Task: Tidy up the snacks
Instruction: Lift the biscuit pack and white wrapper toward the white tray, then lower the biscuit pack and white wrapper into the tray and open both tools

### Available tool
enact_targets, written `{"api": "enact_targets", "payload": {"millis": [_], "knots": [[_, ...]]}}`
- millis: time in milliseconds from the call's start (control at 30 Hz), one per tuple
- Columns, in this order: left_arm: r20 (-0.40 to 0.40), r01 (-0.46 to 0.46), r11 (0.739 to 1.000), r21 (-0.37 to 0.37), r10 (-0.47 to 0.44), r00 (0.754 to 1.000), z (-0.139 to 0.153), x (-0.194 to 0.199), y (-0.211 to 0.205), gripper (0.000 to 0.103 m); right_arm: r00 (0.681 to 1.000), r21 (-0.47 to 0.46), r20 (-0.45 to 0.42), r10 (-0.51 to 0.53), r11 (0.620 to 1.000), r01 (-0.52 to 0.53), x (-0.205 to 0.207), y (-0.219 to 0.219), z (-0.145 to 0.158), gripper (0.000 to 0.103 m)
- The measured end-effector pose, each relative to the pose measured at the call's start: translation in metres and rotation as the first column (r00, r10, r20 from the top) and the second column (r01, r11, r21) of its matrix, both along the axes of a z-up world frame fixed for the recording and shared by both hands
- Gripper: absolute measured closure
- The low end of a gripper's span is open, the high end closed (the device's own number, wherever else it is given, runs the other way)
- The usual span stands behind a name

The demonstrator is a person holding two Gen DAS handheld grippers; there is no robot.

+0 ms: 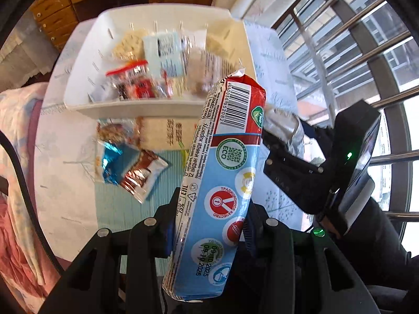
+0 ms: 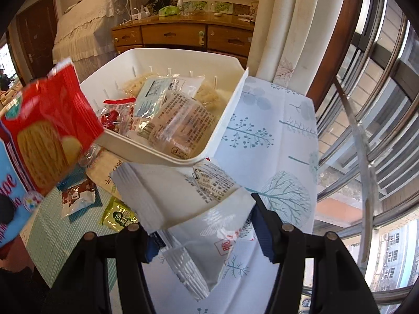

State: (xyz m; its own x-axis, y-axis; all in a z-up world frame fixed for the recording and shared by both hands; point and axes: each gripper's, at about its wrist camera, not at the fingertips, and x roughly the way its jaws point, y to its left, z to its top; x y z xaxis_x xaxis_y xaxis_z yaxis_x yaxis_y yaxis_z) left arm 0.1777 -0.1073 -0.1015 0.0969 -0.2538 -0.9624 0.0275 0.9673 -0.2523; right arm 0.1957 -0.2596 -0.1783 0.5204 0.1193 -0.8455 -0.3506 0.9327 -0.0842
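The left gripper [image 1: 209, 222] is clamped on a long pack of biscuits [image 1: 222, 172], blue along most of its length and red at the far end, which stands nearly upright between the jaws; to the left of that gripper, on the patterned tablecloth [image 1: 70, 183], lie a blue foil packet [image 1: 112, 162] and a brown-and-silver wrapper [image 1: 142, 180] touching one another; ahead of the gripper sits the white bin [image 1: 136, 107], with a red-topped bag of sweets [image 1: 131, 81] and a pale blue packet [image 1: 163, 52] among the snacks inside; to its right the other gripper shows as a black shape with a silver bag.

The right gripper [image 2: 207, 238] holds a white-and-silver snack bag [image 2: 188, 209] between its jaws, which stand fairly wide around the bag's crumpled middle; to its left lie a small green sachet [image 2: 117, 216] and the brown-and-silver wrapper on a striped mat [image 2: 52, 230], and the biscuit pack hangs large at the far left; just ahead is the white bin, holding a clear packet printed with text [image 2: 180, 125]; to the right the tablecloth runs toward a barred window [image 2: 366, 104].
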Motion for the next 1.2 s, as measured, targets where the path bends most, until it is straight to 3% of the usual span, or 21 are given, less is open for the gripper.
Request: {"api": "enact_targets", "payload": {"millis": [367,667,1200], "knots": [[0.085,0.046,0.999,-0.007,-0.046,0.995,0.034,0.036,0.033,0.064,0.988,0.047,0.063,-0.138,0.99,0.135,0.004,0.007,0.036,0.043],[0.149,0.063,0.998,-0.03,-0.058,0.987,0.038,0.064,0.065,0.064,0.979,0.085,0.119,-0.168,0.984,0.158,0.014,0.035,0.063,0.043],[0.268,0.025,0.992,-0.123,0.009,0.963,0.012,0.118,0.117,0.064,0.976,0.147,0.038,-0.214,0.967,0.207,0.047,0.071,0.049,0.043]]}}
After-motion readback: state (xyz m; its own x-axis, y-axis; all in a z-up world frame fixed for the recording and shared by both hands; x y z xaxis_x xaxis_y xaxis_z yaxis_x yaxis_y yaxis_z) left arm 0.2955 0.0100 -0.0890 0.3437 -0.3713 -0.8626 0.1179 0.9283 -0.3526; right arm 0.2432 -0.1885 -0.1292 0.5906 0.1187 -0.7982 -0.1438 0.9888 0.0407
